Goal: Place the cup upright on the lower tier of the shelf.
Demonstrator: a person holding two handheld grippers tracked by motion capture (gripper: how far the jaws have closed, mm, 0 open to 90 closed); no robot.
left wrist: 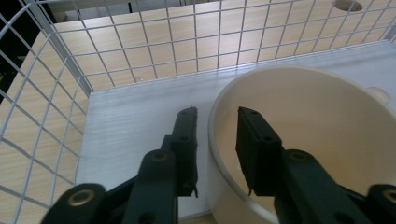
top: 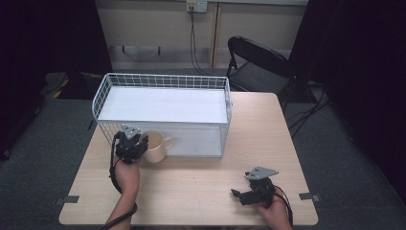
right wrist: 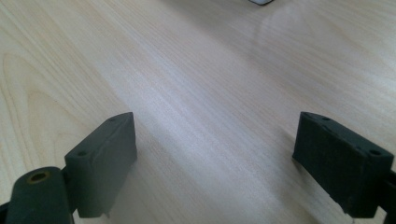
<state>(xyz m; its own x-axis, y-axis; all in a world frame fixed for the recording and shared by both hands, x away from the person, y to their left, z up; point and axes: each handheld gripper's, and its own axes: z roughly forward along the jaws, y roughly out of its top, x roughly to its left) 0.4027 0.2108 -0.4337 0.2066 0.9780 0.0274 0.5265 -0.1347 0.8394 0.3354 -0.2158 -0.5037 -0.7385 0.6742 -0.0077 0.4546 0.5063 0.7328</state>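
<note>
1. Nearest the person, the right gripper [top: 252,193] rests low over the near right part of the wooden table [top: 268,139]. Its jaws stand wide apart with bare wood between them, so it holds nothing and looks to have no part in the work at hand.
2. Farther in on the left, the left gripper [top: 139,143] is at the cream mug [top: 155,146]. In the left gripper view its jaws straddle the mug's wall, one finger [left wrist: 254,140] inside and the other outside. They are narrowly parted and look closed on the rim, though firm contact is hard to confirm.
3. The mug sits at the near left of the white wire basket [top: 163,81]. The left gripper view, with mesh on the left and far sides and the white floor panel [left wrist: 140,121] under the mug, suggests it is inside the basket; whether it rests on the panel or hangs just above, I cannot tell.
4. My judgement: placing the mug is nearly done. What remains is settling it, letting go, and drawing the left gripper out.
</note>
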